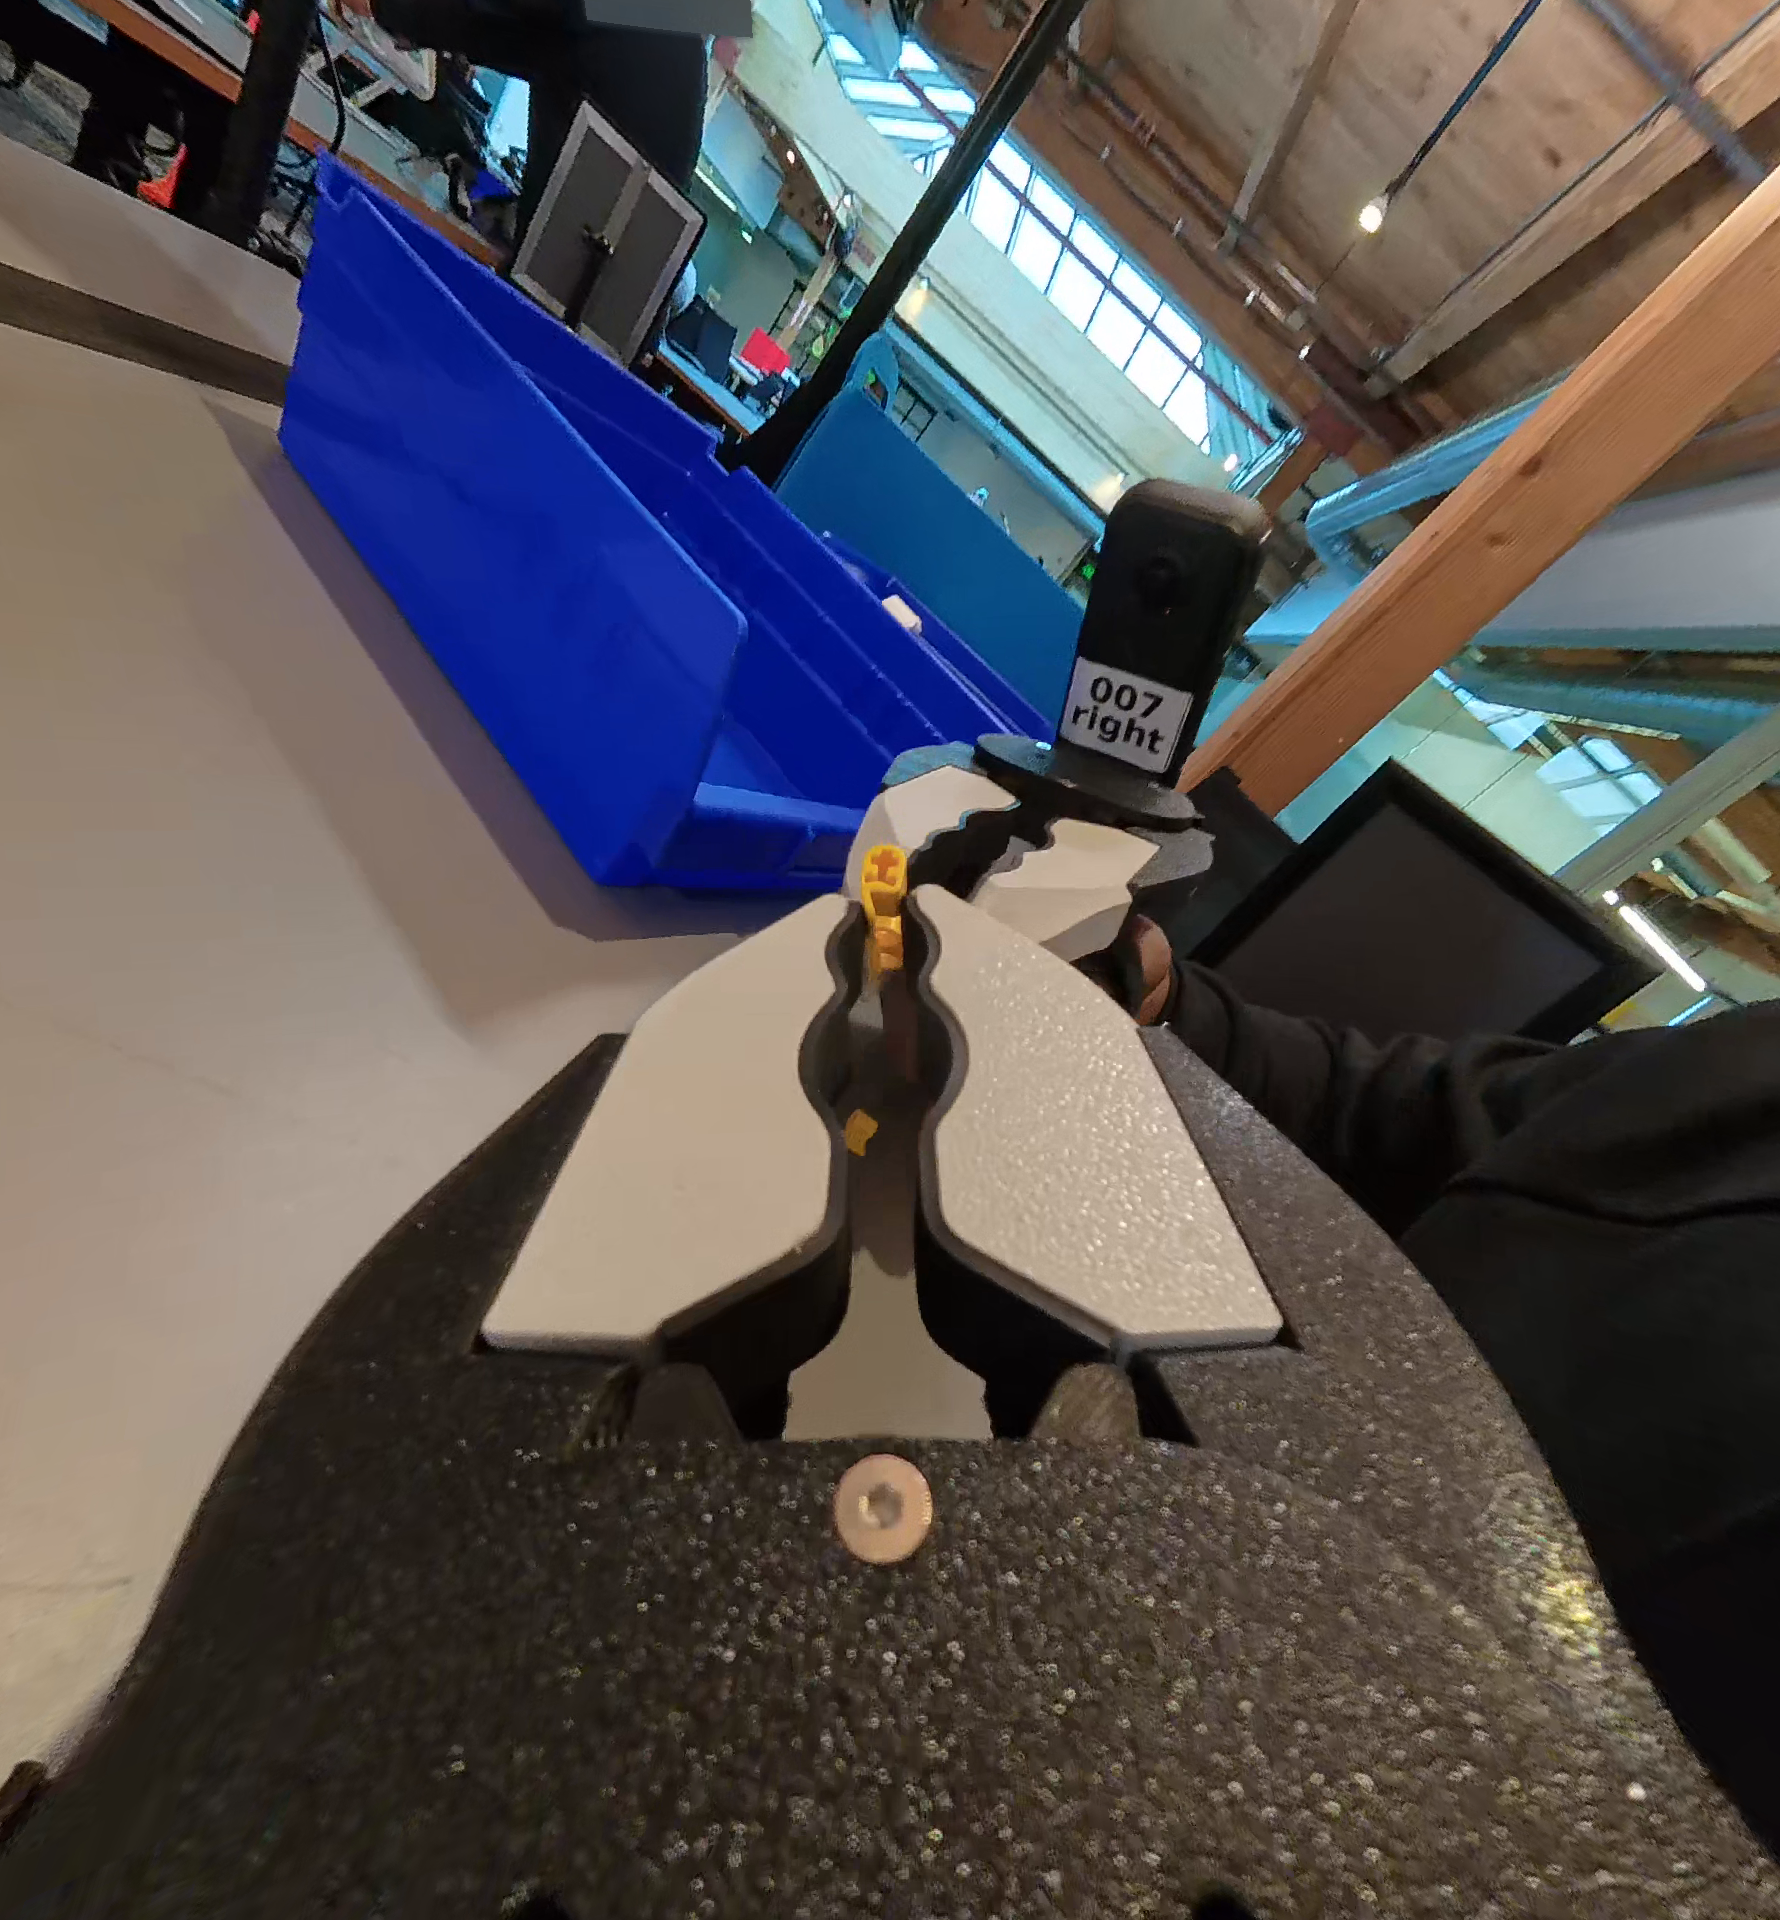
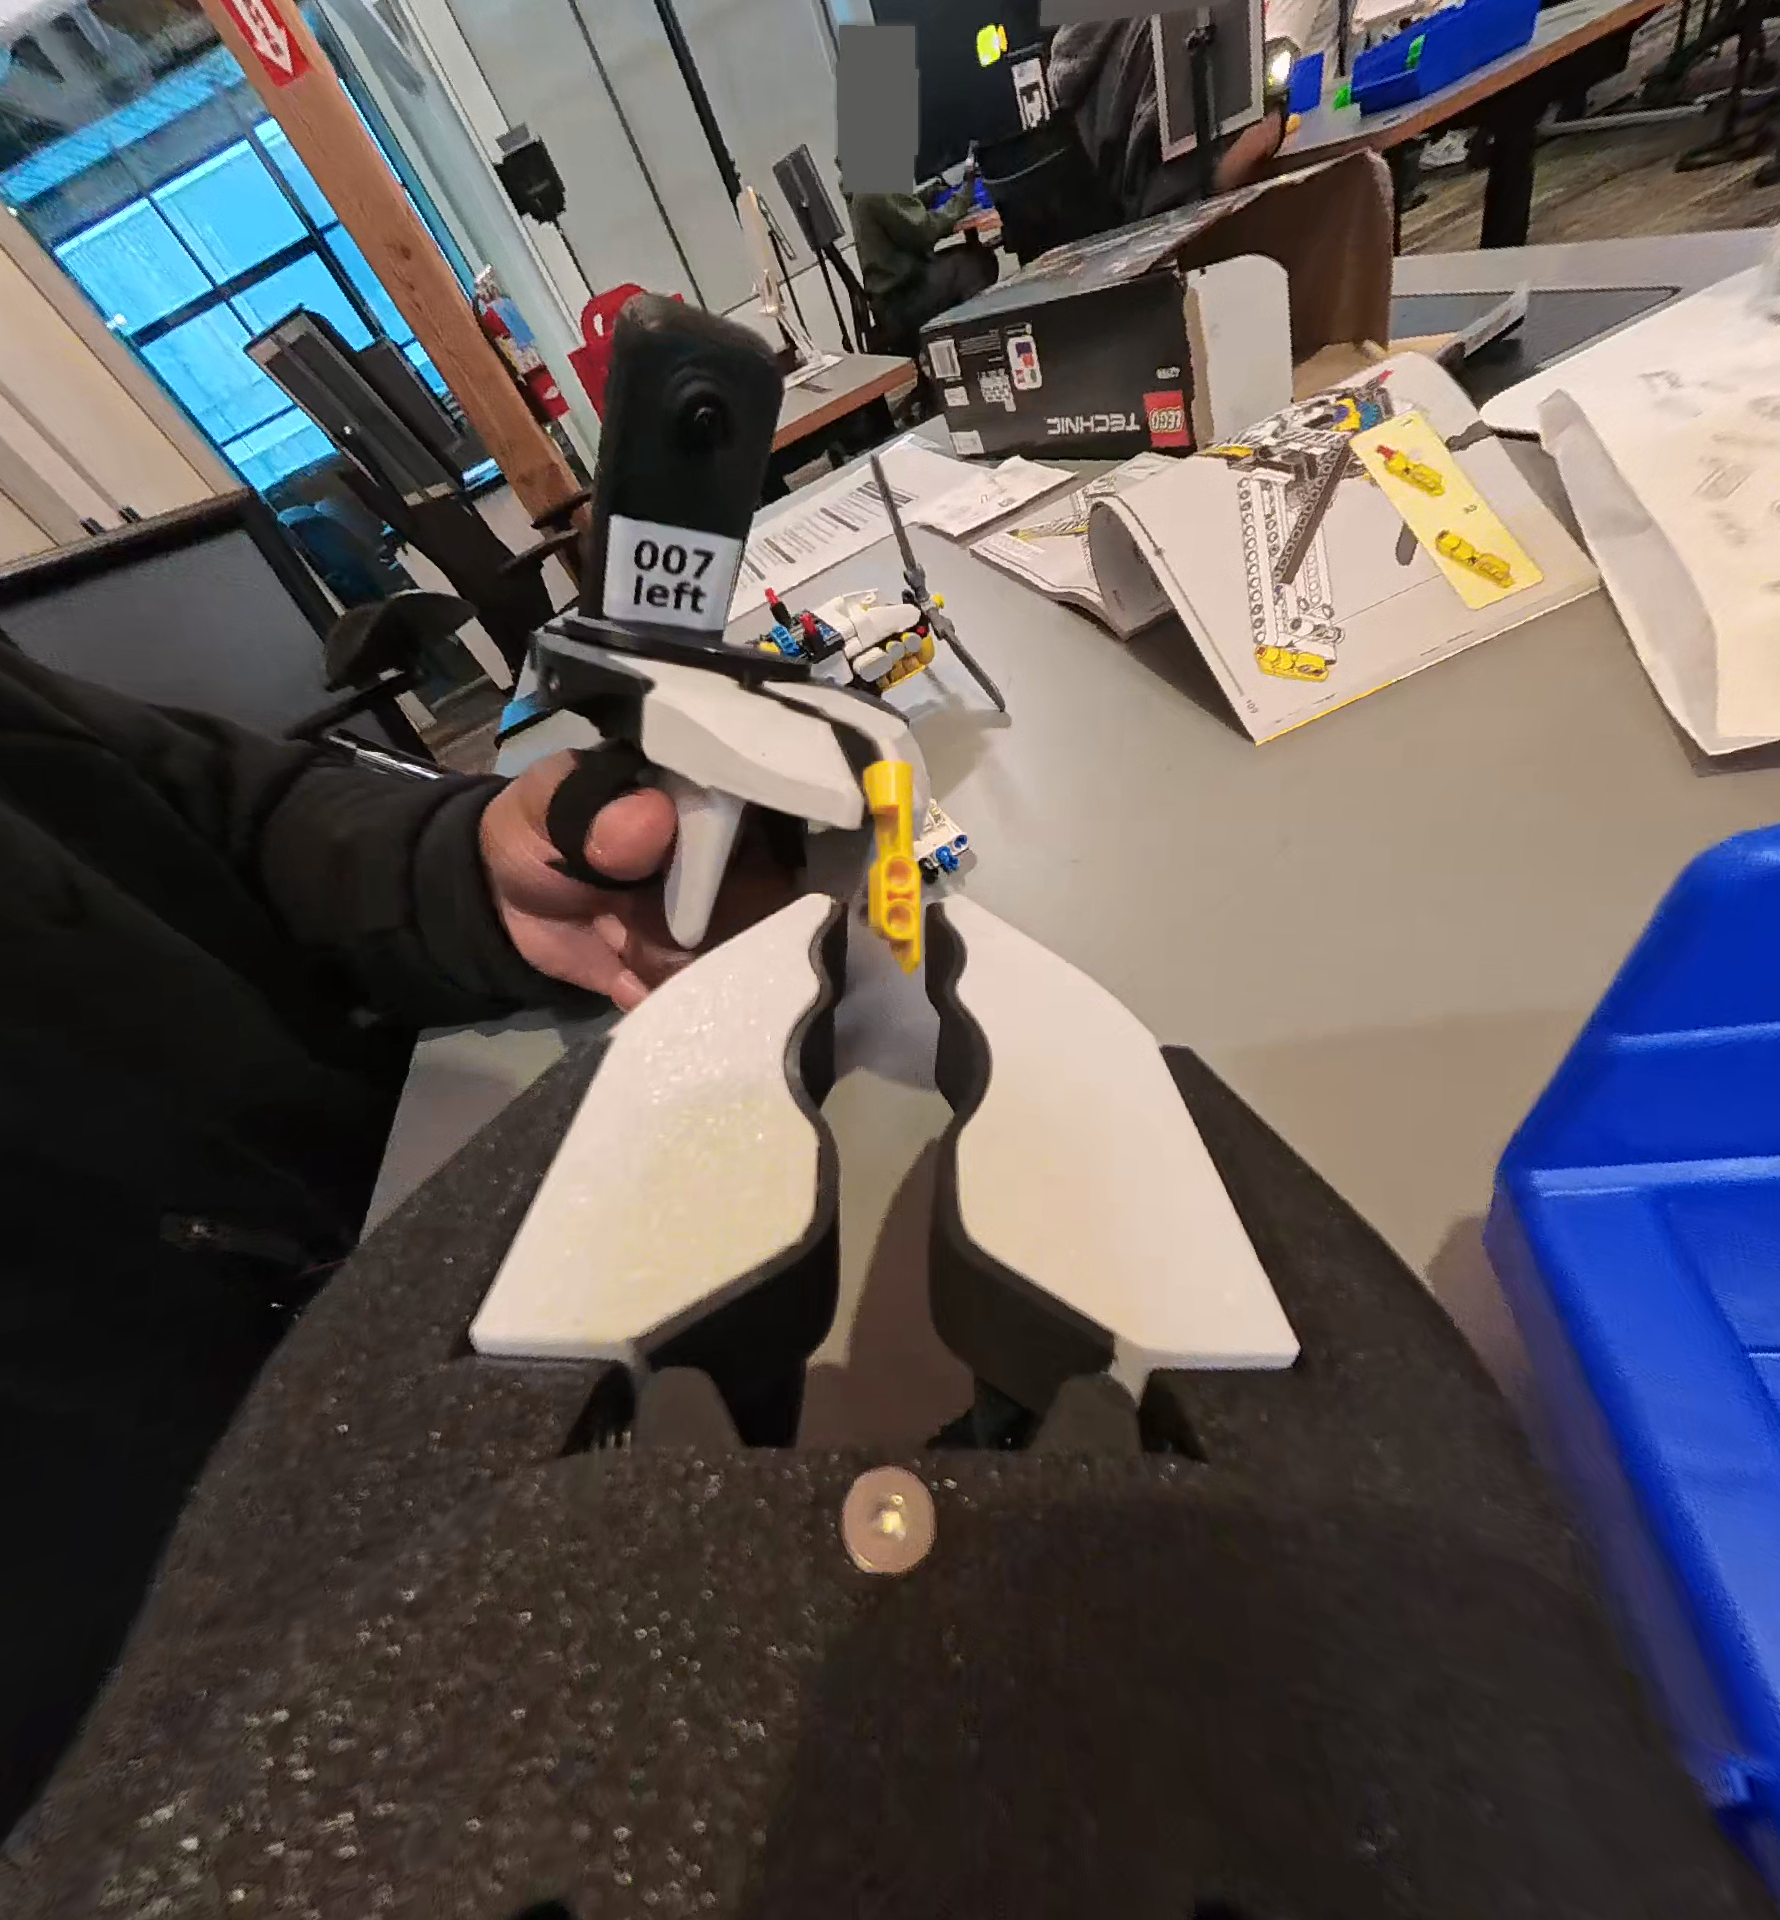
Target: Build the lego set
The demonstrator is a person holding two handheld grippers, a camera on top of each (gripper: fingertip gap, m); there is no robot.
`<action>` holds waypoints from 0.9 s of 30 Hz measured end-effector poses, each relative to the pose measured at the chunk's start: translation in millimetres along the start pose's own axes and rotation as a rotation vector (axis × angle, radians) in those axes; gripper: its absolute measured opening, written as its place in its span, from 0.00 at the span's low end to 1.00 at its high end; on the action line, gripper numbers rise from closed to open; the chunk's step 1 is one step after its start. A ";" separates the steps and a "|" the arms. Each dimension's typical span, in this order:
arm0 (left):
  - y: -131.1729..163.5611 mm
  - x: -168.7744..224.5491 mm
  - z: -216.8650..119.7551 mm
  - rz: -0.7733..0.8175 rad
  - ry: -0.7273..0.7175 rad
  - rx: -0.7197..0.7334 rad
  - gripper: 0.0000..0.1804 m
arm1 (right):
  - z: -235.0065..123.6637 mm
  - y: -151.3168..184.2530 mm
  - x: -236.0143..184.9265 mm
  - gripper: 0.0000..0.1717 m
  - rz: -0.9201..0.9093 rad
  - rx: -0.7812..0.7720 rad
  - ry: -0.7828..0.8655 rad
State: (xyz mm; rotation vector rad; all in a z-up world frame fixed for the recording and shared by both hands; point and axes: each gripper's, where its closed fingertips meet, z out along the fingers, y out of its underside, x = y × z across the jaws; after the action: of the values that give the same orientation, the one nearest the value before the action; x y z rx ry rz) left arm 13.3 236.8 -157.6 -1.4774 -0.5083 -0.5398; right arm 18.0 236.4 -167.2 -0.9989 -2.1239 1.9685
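From the left wrist view I can't see the lower half of the yellow piece; the left claw covers it. The blue bin runs off my right view's edge. The small built model sits half hidden behind that claw.

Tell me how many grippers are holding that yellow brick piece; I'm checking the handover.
1. The left gripper pinches the yellow piece at its fingers. The right gripper stands open around the lower end, not pressing it.
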 end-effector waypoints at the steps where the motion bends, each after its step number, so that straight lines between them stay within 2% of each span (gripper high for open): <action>1: 1.6 0.9 0.7 0.010 0.003 -0.012 0.03 | 1.2 1.4 -0.9 0.06 -0.004 -0.007 0.000; 6: 2.9 5.7 2.4 0.058 0.010 -0.009 0.04 | 6.9 7.2 -4.5 0.05 -0.025 -0.027 0.003; 13: 3.5 8.6 3.6 0.037 0.042 -0.006 0.05 | 7.4 6.6 -6.4 0.04 -0.038 -0.020 0.002; 27: 10.1 14.2 5.4 0.083 0.067 -0.044 0.03 | 5.8 3.6 -14.1 0.04 0.012 0.000 -0.064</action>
State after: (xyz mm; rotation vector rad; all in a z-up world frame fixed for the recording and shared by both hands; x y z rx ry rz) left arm 30.8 242.0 -156.4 -1.5101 -0.3828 -0.5359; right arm 27.7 224.2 -166.4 -0.9630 -2.1558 2.0323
